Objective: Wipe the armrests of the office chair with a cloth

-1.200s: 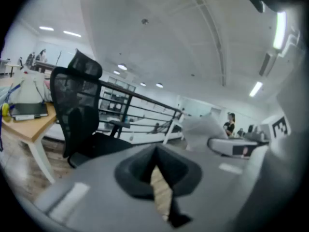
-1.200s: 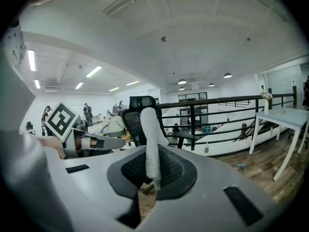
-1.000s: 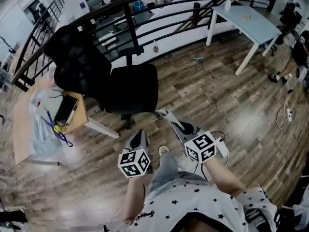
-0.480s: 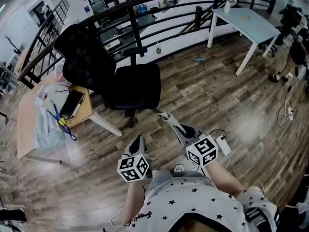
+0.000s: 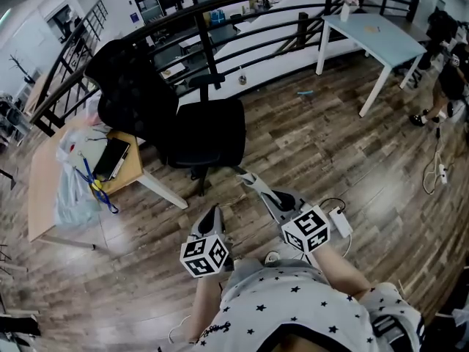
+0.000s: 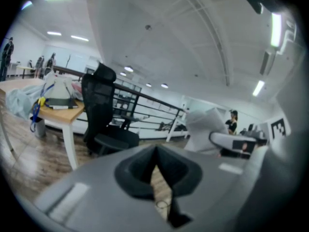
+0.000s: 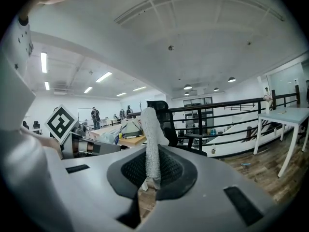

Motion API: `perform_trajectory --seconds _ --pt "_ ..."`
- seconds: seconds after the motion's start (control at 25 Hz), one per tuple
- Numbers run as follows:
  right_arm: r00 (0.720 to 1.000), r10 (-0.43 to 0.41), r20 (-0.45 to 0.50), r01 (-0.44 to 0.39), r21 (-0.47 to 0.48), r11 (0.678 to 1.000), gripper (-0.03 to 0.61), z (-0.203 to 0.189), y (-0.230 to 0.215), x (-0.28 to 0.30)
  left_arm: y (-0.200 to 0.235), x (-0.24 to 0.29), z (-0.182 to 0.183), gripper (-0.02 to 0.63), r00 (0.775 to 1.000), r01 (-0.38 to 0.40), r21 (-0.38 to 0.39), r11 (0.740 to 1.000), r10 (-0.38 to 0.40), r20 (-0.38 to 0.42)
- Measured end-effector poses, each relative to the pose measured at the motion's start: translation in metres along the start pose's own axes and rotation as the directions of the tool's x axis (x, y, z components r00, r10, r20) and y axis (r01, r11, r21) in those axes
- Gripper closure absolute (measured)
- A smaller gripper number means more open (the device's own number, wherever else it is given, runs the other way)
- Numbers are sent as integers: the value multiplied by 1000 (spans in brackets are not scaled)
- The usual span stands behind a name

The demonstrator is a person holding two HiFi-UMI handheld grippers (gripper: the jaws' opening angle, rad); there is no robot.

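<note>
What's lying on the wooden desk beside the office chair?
A clear plastic bag, a dark flat device and blue straps. The chair's backrest hides the desk's far corner.

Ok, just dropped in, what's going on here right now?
A person stands on the wood floor with a gripper in each hand. The right gripper is shut on a white cloth, which sticks up between its jaws. The left gripper is shut and empty. Both are held short of the black office chair ahead. The cloth is not on an armrest, so wiping is not under way.
</note>
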State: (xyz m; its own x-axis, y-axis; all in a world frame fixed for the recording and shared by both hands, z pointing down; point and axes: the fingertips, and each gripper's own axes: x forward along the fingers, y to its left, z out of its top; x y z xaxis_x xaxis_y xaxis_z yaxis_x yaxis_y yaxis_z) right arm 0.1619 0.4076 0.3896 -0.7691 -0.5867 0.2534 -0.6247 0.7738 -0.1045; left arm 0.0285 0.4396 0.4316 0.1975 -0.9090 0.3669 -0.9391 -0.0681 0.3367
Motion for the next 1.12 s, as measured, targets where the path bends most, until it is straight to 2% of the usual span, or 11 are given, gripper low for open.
perform_trajectory --seconds 0.56,0.84,1.12 --pt "996 75 -42 -74 13 997 553 -4 -11 23 17 2 -6 606 995 -97 -41 994 97 -18" --pt "995 87 -55 -86 13 996 554 2 -22 60 42 31 7 606 994 -111 -51 993 110 -20" --pt "992 108 -63 -107 20 994 554 12 -30 122 82 67 28 606 990 -140 -71 988 140 -14"
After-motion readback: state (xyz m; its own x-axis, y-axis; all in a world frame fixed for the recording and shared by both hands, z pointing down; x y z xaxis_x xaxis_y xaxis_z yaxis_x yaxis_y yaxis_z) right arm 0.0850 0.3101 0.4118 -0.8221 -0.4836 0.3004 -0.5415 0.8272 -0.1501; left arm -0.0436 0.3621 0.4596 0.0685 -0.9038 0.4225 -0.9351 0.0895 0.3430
